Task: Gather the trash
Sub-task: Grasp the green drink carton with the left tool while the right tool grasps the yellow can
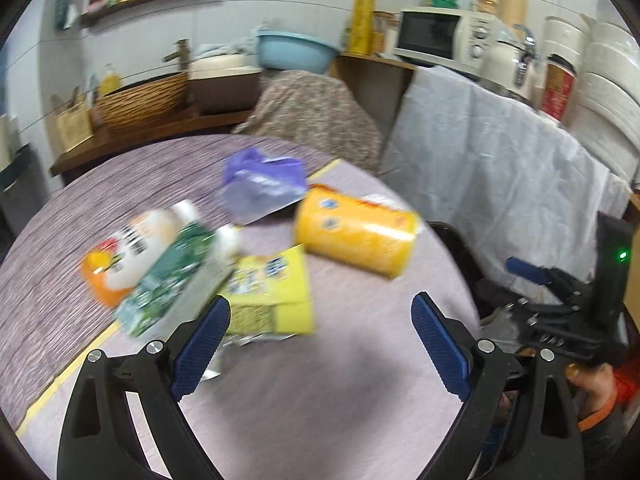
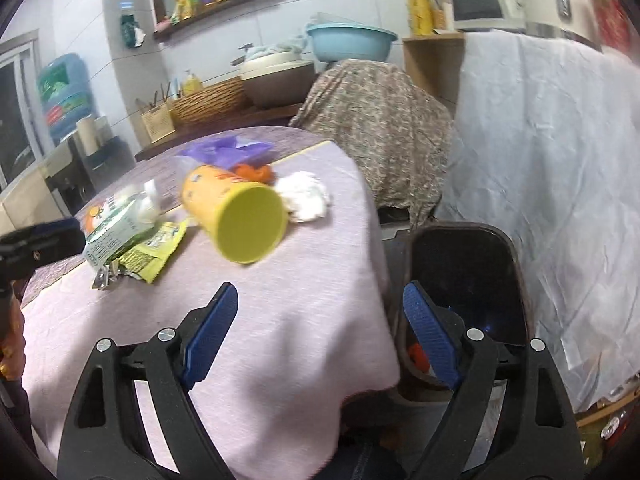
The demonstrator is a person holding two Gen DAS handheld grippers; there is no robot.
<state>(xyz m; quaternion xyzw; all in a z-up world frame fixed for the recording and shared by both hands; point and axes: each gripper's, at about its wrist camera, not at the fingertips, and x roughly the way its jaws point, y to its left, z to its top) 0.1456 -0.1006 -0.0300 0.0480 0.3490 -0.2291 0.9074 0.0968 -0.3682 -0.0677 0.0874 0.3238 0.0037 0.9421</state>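
Note:
Trash lies on a round table under a lilac cloth (image 1: 340, 360). A yellow tube can (image 1: 354, 234) lies on its side; it also shows in the right wrist view (image 2: 236, 216). A yellow wrapper (image 1: 272, 292), a green-white carton (image 1: 172, 280), an orange-white packet (image 1: 120, 252) and a purple bag (image 1: 260, 184) lie near it. A crumpled white tissue (image 2: 306, 196) sits behind the can. My left gripper (image 1: 320, 316) is open and empty, just short of the yellow wrapper. My right gripper (image 2: 320, 304) is open and empty over the table's right edge, beside a black bin (image 2: 468, 280).
The black bin stands right of the table, against a white-draped counter (image 2: 540, 160). A floral-covered object (image 2: 380, 120) stands behind the table. A wooden shelf with a basket (image 1: 140, 100) and blue basin (image 1: 296, 50) runs along the back wall. My right gripper's body (image 1: 580, 300) shows in the left view.

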